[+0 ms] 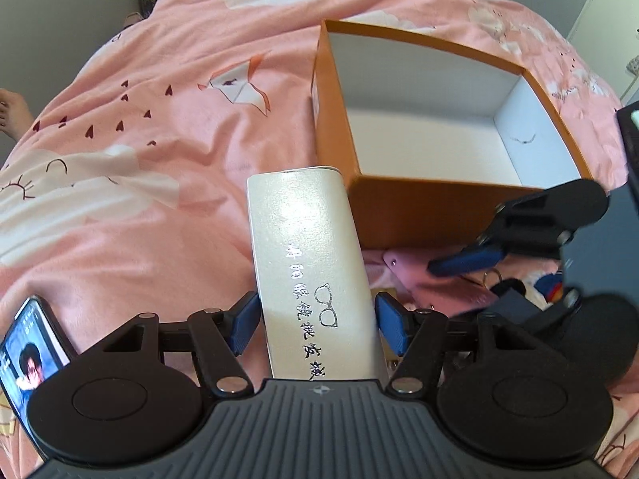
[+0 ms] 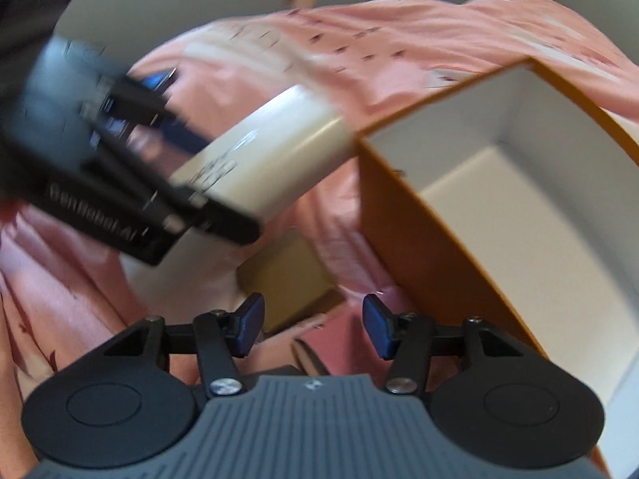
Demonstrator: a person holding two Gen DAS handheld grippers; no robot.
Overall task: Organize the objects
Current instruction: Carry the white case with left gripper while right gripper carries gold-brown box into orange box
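My left gripper [image 1: 315, 325] is shut on a cream-white glasses case [image 1: 307, 255] with silver lettering and holds it above the pink bedspread, its far end beside the near left corner of the orange box [image 1: 415, 219]. The box has a white inside with nothing in it. In the right wrist view the case [image 2: 271, 151] shows blurred, held by the left gripper [image 2: 191, 171], left of the box [image 2: 399, 219]. My right gripper [image 2: 313, 325] is open and holds nothing, low over the bed beside the box. It also shows in the left wrist view [image 1: 475, 259].
A phone [image 1: 28, 355] with a lit screen lies at the left edge. A pink object [image 1: 407, 267], a key ring [image 1: 493, 277] and other small things lie in front of the box. A tan flat object [image 2: 287, 283] lies under the right gripper.
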